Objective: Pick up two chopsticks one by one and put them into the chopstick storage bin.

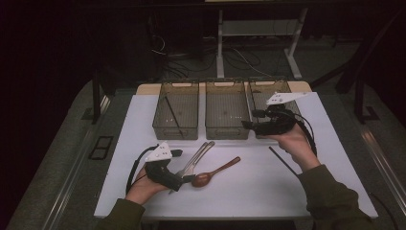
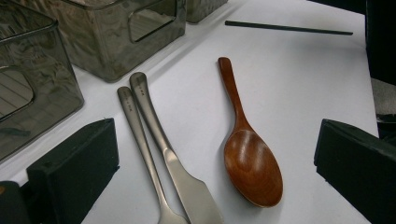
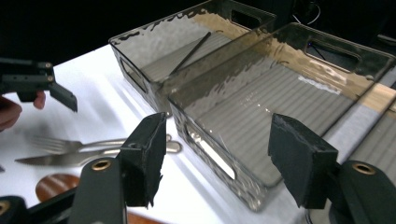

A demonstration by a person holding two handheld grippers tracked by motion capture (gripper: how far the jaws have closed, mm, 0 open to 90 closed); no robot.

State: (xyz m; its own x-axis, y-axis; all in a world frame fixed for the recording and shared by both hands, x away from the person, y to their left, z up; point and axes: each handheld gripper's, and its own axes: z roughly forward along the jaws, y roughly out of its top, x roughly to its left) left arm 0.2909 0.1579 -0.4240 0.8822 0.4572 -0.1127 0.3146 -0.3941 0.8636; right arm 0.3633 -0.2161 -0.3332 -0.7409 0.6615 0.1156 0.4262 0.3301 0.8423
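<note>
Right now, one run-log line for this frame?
left gripper: open, over wooden spoon | right gripper: open, empty, by middle bin | fork, knife, chopstick on table

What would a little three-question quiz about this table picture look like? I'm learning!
1. How many see-through bins stand in a row at the back of the white table?
2. True or false: the wooden spoon lies inside a bin.
3. Which thing lies nearest the wooden spoon? A) the knife B) the black stick on the table C) the right tool

Key
1. Three.
2. False: it lies on the table, between the open jaws of the left tool.
3. A. The knife and a fork lie just beside it.
</note>
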